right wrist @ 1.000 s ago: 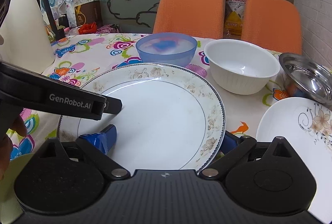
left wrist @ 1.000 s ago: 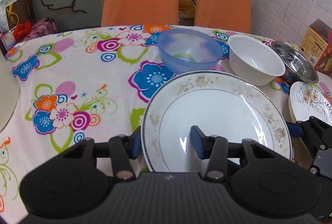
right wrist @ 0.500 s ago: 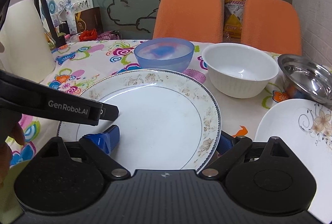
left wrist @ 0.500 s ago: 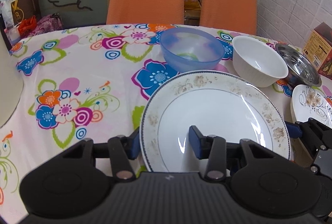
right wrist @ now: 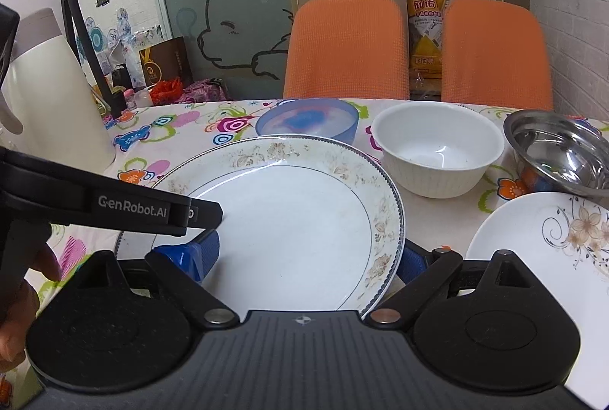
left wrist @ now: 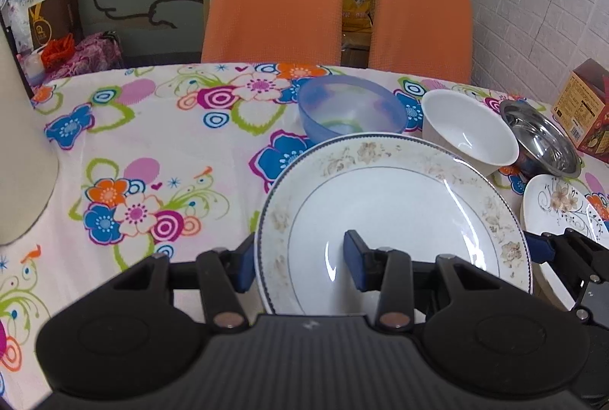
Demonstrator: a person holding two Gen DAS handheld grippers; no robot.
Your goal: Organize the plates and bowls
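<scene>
The large plate (left wrist: 392,216) is held above the table (left wrist: 160,128) by both tools at once. The left gripper (left wrist: 300,263) has its jaws partly closed across the plate's near-left rim, one blue pad outside the edge and one on the plate's inner face. The right gripper (right wrist: 304,258) spans much wider, its jaws set on the near-left and near-right parts of the same plate (right wrist: 289,216); whether both pads truly press on it cannot be told.

The main risk is a slip. Each hold is on a thin, glazed rim, and if the two hands move at different rates or twist against each other, the plate could pivot out of one pair of pads and drop. Below and beyond lie the blue bowl (left wrist: 350,109), the white bowl (left wrist: 470,130), the steel bowl (left wrist: 540,140) and the small flowered plate (left wrist: 559,208) at the right, so a fall could chip crockery. A swing to the right could also clip the white bowl, which sits just past the plate's far-right edge.

The plate is round, so it has no long axis; its face points upward, seemingly tilted a little with the far edge higher.
</scene>
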